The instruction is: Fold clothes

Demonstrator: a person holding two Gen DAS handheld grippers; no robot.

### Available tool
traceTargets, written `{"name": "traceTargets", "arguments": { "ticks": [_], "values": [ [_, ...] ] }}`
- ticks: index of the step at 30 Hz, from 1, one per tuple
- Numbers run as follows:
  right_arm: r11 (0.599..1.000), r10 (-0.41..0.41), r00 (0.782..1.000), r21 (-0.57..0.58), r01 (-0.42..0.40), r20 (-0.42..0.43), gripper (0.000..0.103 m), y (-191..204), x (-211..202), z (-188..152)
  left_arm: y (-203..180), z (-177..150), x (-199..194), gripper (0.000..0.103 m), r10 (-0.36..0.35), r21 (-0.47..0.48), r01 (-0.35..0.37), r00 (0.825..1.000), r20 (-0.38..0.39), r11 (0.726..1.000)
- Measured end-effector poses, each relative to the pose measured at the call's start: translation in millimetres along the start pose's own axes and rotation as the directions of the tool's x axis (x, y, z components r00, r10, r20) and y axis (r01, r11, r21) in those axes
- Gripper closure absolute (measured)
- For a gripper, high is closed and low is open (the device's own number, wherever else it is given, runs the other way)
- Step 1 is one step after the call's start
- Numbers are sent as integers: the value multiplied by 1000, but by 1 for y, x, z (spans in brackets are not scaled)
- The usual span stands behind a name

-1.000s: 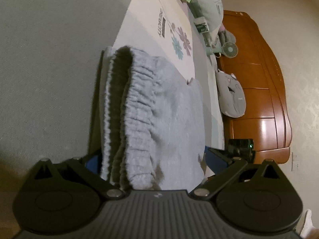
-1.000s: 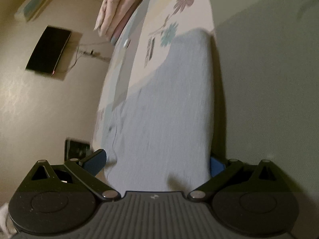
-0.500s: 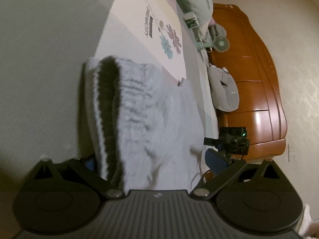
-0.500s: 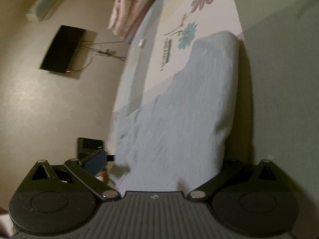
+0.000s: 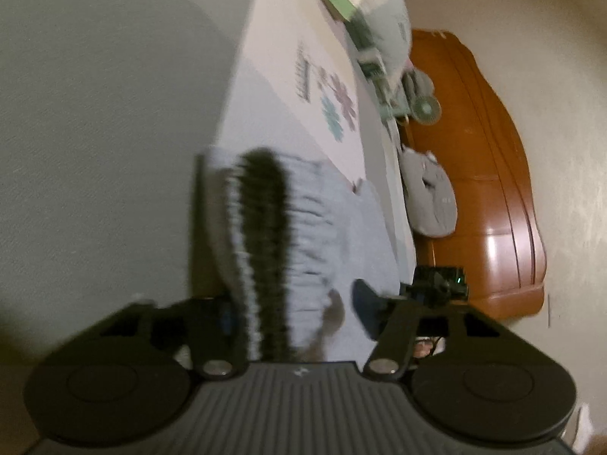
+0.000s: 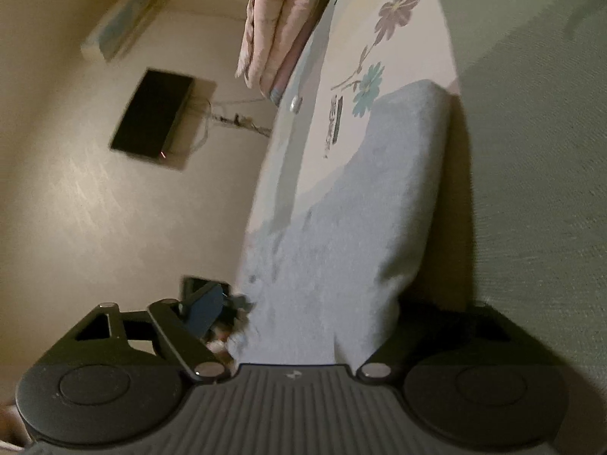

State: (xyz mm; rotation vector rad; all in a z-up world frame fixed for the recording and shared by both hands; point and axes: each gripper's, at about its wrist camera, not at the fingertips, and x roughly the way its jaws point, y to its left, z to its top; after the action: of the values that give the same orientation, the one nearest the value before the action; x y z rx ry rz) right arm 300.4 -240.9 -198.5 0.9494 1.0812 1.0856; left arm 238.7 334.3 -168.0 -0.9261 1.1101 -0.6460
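In the left wrist view, the left gripper stands open around the elastic waistband of the grey trousers, which lie on the bed, likely placed to pinch that end for a fold. In the right wrist view, the right gripper is open too, straddling the trousers at their other end, near the flower print.
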Motion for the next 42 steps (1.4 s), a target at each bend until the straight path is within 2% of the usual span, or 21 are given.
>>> {"name": "traceTargets", "arguments": {
  "ticks": [2, 11, 14, 15, 16, 17, 19, 21, 25, 29, 35, 42],
  "values": [
    [1000, 1, 1000, 6, -1, -2, 18, -1, -2, 0, -1, -1, 0, 50, 10, 6, -10, 1000, 2, 1000],
    [990, -136, 987, -52, 131, -91, 20, 13, 21, 3, -4, -13, -2, 45, 2, 32, -1, 999, -35, 999],
    [985, -172, 979, -48, 168, -110, 47, 10, 27, 9, -1, -6, 3, 59, 11, 6, -11, 999, -37, 1000],
    [982, -187, 976, -20, 186, -109, 67, 4, 28, 11, -1, -5, 4, 60, 13, -1, -13, 999, -35, 1000],
    [978, -204, 973, 11, 206, -109, 91, -3, 27, 11, 0, -5, 4, 60, 15, -8, -15, 999, -33, 1000],
    [977, -200, 974, 50, 207, -109, 91, -11, 25, 10, -1, -6, 4, 60, 20, -7, -20, 999, -28, 1000],
    [983, -173, 981, 53, 178, -92, 90, -13, 20, 7, -1, -9, 3, 62, 32, -8, -32, 999, -15, 999],
    [973, -231, 970, 7, 232, -82, 90, -4, 25, 3, -2, -11, 3, 64, 47, -14, -47, 999, -2, 999],
    [960, -279, 959, -18, 278, -41, 89, 5, 22, -7, -12, -16, 2, 68, 97, -3, -97, 995, 34, 995],
    [940, -336, 942, -67, 336, 15, 86, 19, 21, -16, -32, -24, 2, 68, 172, 53, -176, 982, 79, 983],
    [923, -327, 942, -190, 335, 72, 86, 59, 10, -27, -71, -26, -4, 71, 206, 147, -220, 973, 106, 964],
    [883, -308, 942, -327, 336, 137, 87, 105, -4, -39, -141, -24, 10, 72, 234, 298, -257, 966, 111, 919]
  ]
}}
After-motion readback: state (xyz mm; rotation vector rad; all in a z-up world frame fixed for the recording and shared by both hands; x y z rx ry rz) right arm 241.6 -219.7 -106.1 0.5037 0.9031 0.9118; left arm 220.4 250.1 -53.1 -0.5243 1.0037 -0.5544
